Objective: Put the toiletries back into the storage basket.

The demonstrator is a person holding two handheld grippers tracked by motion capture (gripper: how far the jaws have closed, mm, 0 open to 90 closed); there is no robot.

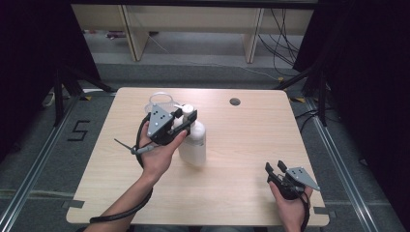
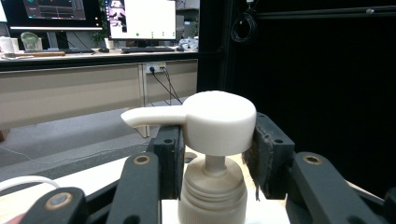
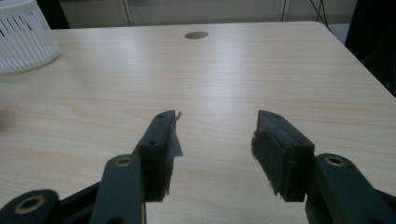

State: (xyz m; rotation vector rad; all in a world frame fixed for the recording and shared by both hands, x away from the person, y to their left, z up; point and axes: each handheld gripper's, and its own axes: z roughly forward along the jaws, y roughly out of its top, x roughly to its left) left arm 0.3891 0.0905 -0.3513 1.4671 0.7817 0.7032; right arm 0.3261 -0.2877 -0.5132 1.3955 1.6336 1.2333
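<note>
Pump bottle (image 1: 193, 140): white, standing on the left half of the bench (image 1: 241, 145), just in front of a clear container (image 1: 162, 100) near the far edge. High view: left claw (image 1: 186, 118) comes in at the bottle's top from the left, held in the person's left hand (image 1: 157, 152); the bottle's body shows below it, and its base looks to be at the bench surface, though contact is hard to tell.

Left gripper view: pump head (image 2: 219, 121) sits between the two black jaws, spout pointing left in that frame; jaws about half open and closed against the head's sides, the threaded collar (image 2: 212, 191) below them. Monitors and a desk lie far behind.

Right claw (image 1: 274, 169): near the bench's front right corner, well apart from the bottle. Right gripper view: jaws spread wide with bare wood between them, nothing held; a white slotted basket (image 3: 23, 35) at upper left and a round cable hole (image 3: 196, 35) farther off.
</note>
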